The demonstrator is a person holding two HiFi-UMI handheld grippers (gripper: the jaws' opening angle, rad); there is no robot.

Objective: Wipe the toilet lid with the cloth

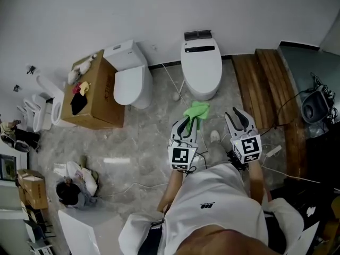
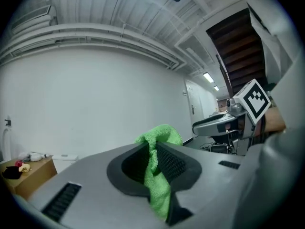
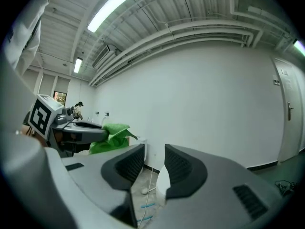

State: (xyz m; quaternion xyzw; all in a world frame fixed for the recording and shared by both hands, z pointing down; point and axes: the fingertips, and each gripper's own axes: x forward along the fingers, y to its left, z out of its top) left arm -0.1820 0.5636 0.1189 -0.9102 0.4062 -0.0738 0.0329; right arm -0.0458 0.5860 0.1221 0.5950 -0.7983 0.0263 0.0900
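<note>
Left gripper (image 1: 189, 125): jaws closed tight on the green cloth (image 1: 197, 110). In the left gripper view a fold ran down between the ribbed pads and a bunched end stood out past the tips.

Right gripper (image 1: 237, 118): jaws parted by a moderate gap, nothing between them. A pale rounded shape showed through the gap in the right gripper view (possibly the toilet beyond, too blurred to be sure).

Both grippers were held side by side, close together, marker cubes facing the head camera. Each saw the other off to its side.

In the head view the cloth hung in front of the toilet's near end, clear of the toilet lid (image 1: 201, 62). The lid was down, white, with a dark strip near its back edge by the wall.

Surroundings:
- A second toilet (image 1: 129, 77) stood to the left, also against the wall.
- A cardboard box (image 1: 98, 104) sat beside it with small items on top.
- Wooden planks (image 1: 264, 86) ran along the right side.
- A thin white cable (image 1: 172, 81) trailed over the grey floor between the two toilets.
- A person (image 1: 74, 186) crouched at lower left, well apart from the grippers.

Nothing lay between the cloth and the lid.
</note>
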